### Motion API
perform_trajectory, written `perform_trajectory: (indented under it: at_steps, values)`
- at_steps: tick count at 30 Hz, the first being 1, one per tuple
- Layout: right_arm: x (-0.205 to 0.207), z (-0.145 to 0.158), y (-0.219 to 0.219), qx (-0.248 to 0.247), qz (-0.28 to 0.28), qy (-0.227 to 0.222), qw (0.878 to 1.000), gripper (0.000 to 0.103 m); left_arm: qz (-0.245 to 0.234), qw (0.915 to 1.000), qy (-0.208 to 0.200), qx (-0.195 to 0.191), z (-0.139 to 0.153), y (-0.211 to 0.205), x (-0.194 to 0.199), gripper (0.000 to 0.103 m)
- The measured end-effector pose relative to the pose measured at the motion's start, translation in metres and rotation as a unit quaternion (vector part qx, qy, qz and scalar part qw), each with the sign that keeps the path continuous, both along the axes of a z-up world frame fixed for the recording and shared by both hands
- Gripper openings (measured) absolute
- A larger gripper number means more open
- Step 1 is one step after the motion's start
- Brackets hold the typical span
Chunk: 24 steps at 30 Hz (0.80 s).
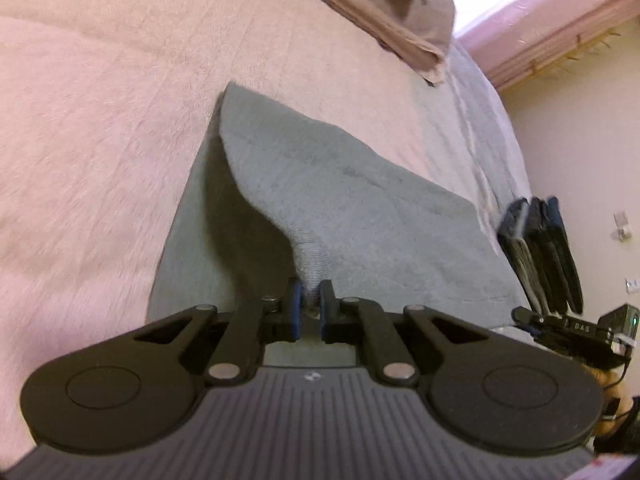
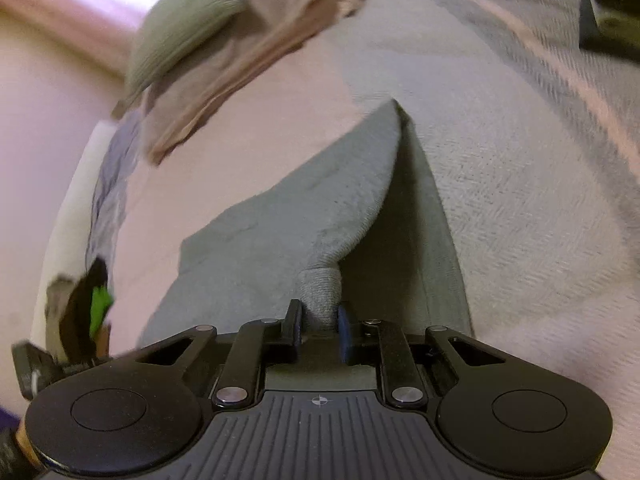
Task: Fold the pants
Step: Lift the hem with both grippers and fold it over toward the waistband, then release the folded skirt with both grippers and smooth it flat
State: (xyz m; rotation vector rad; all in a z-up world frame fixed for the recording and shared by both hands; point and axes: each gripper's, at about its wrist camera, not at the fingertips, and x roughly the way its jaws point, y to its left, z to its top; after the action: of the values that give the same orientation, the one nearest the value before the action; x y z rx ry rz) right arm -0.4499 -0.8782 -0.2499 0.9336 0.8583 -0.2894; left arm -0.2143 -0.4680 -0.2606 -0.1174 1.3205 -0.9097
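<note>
Grey pants (image 1: 352,208) lie on a pink bedspread (image 1: 100,120). In the left wrist view my left gripper (image 1: 311,294) is shut on a ribbed cuff (image 1: 312,260) of the pants, and the cloth rises from the bed in a tent up to its pads. In the right wrist view my right gripper (image 2: 320,316) is shut on the other ribbed cuff (image 2: 320,288), with the grey pants (image 2: 304,208) lifted the same way and a lower layer lying flat beneath. The right gripper (image 1: 536,248) also shows at the right edge of the left wrist view.
A brown folded blanket (image 1: 384,12) and a green pillow (image 2: 184,20) lie at the far end of the bed. A wall and pink curtain (image 1: 560,36) stand beyond the bed's edge. A person's hand (image 1: 612,396) shows at the lower right.
</note>
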Motion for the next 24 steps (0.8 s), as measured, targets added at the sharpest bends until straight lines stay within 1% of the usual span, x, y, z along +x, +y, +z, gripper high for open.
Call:
perform_trajectory:
  at_steps: [2, 5, 8, 11, 14, 18, 24]
  values:
    - [-0.017, 0.005, 0.015, 0.004, 0.007, 0.008, 1.0, 0.014, -0.002, 1.0, 0.003, 0.006, 0.006, 0.012, -0.013, 0.006]
    - [-0.043, -0.003, 0.039, 0.028, 0.011, 0.027, 0.999, 0.014, -0.01, 0.9996, 0.013, 0.023, 0.004, 0.034, -0.035, 0.005]
    - [-0.062, -0.023, 0.058, 0.044, 0.01, 0.058, 0.997, 0.014, -0.021, 0.9983, 0.028, 0.047, -0.01, 0.047, -0.056, 0.005]
    - [-0.075, -0.041, 0.069, 0.049, 0.001, 0.082, 0.995, 0.014, -0.033, 0.9966, 0.036, 0.067, -0.029, 0.055, -0.071, 0.006]
    - [-0.078, -0.048, 0.074, 0.045, 0.0, 0.098, 0.994, 0.014, -0.038, 0.9955, 0.045, 0.075, -0.041, 0.058, -0.079, 0.006]
    - [-0.08, -0.039, 0.081, 0.035, 0.01, 0.097, 0.995, 0.014, -0.046, 0.9955, 0.038, 0.073, -0.036, 0.06, -0.077, 0.006]
    - [-0.081, -0.063, 0.091, 0.041, 0.006, 0.12, 0.992, 0.014, -0.062, 0.9935, 0.038, 0.087, -0.053, 0.066, -0.079, 0.006]
